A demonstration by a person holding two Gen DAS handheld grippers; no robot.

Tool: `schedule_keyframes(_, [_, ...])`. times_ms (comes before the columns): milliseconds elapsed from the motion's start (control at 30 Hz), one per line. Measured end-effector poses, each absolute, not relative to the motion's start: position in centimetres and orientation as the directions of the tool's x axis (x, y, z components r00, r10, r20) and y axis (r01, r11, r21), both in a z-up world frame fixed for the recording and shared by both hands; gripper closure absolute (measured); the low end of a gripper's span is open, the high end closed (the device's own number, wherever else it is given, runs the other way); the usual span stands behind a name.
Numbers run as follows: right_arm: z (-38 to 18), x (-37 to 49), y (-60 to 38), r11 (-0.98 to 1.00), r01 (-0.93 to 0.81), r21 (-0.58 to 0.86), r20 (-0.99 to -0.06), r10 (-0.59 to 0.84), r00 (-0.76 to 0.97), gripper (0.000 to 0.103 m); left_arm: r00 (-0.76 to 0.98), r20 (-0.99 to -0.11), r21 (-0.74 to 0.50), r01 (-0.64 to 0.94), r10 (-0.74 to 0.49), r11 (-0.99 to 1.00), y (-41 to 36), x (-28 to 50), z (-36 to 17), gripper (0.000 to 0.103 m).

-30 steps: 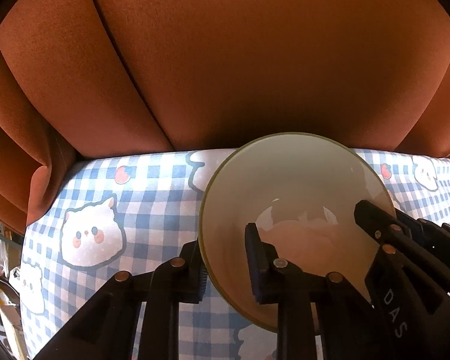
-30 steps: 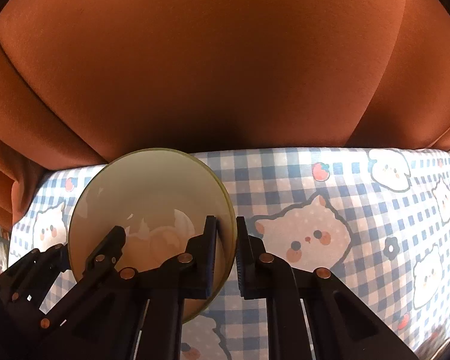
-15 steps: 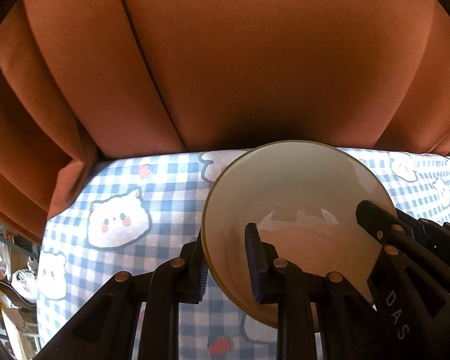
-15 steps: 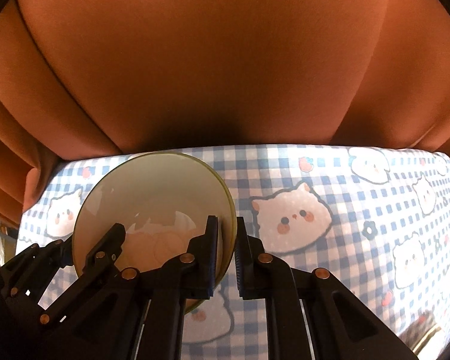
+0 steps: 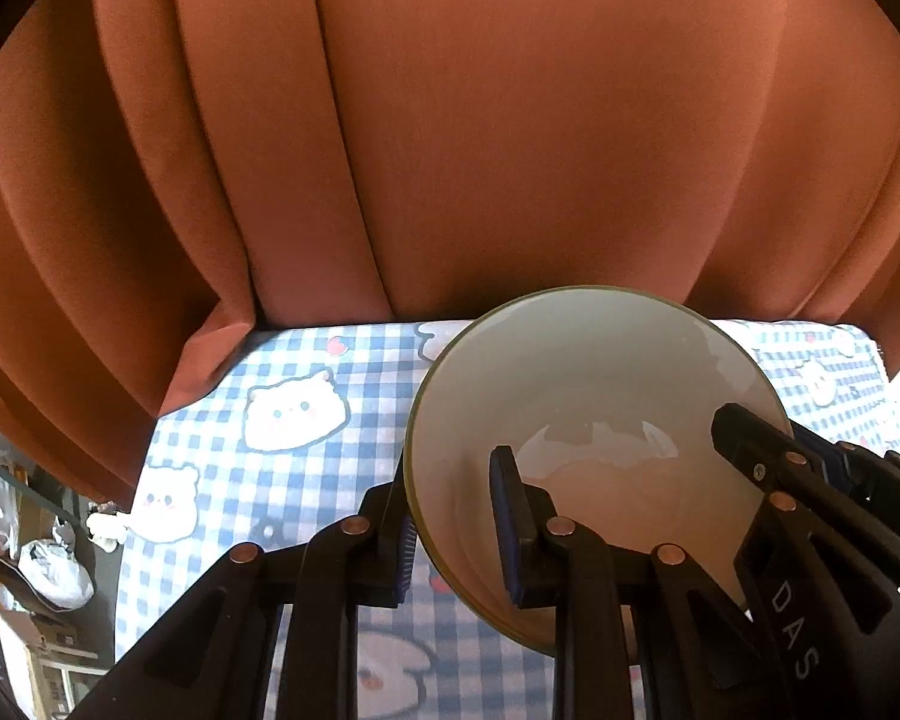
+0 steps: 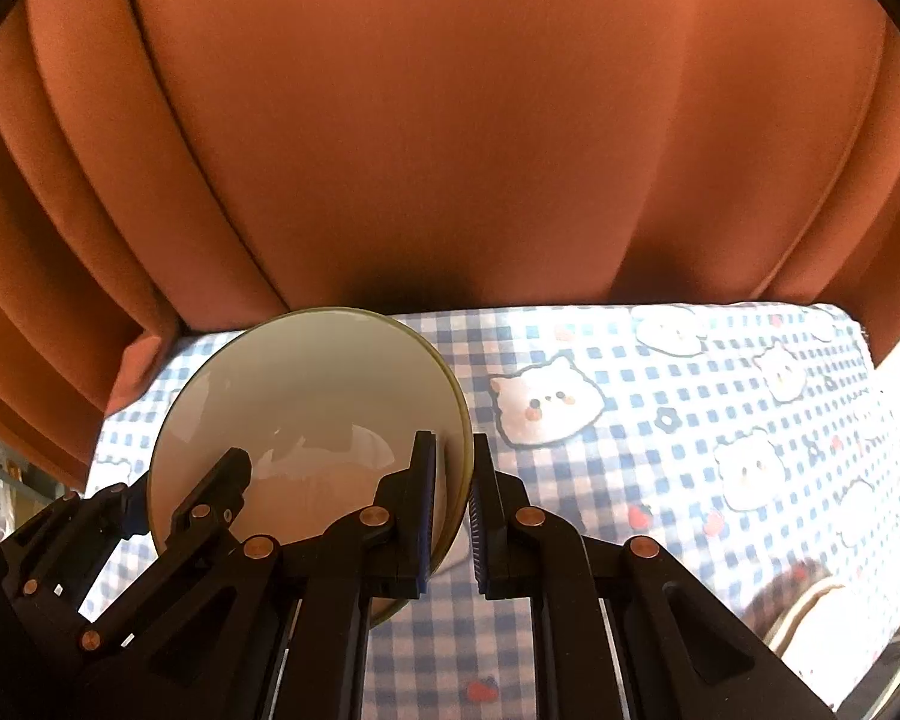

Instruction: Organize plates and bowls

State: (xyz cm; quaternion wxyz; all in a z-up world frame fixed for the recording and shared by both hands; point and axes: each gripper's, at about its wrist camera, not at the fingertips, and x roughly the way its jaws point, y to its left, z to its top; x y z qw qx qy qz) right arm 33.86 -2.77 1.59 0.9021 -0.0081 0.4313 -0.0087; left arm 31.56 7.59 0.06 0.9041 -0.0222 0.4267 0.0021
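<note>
A cream bowl (image 5: 594, 396) with an olive-green rim hangs in the air above the checked tablecloth, held by both grippers. My left gripper (image 5: 450, 531) is shut on the bowl's left rim, one finger inside and one outside. My right gripper (image 6: 453, 516) is shut on the bowl's right rim; the bowl (image 6: 306, 420) fills the left part of the right wrist view. The right gripper's fingers (image 5: 768, 468) show at the right of the left wrist view, and the left gripper's fingers (image 6: 204, 504) at the left of the right wrist view.
The table carries a blue-and-white checked cloth (image 6: 660, 420) with cat prints. An orange-brown curtain (image 5: 450, 150) hangs right behind the table's far edge. Bags and clutter (image 5: 42, 558) lie on the floor past the table's left edge. A striped object (image 6: 810, 606) sits at the lower right.
Both grippers have drawn back and risen with the bowl between them; more of the table and curtain shows. The grip on the bowl is unchanged.
</note>
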Motion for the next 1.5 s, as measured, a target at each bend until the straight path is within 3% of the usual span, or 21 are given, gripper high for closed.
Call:
schedule_keyframes(667, [3.7, 19.1, -8.1, 0.989, 0.149, -0.016, -0.761, -0.109, 0.639, 0.09, 0.643, -0.759, -0.056, 0.097, -0.106, 0.994, 1.0, 19.9, 1.8, 0.083])
schedule_keyframes(1500, [-3.0, 13.2, -19.6, 0.999, 0.037, -0.034, -0.834, -0.049, 0.549, 0.09, 0.539, -0.842, -0.032, 0.007, -0.031, 0.999, -9.1, 13.5, -5.3, 0.083])
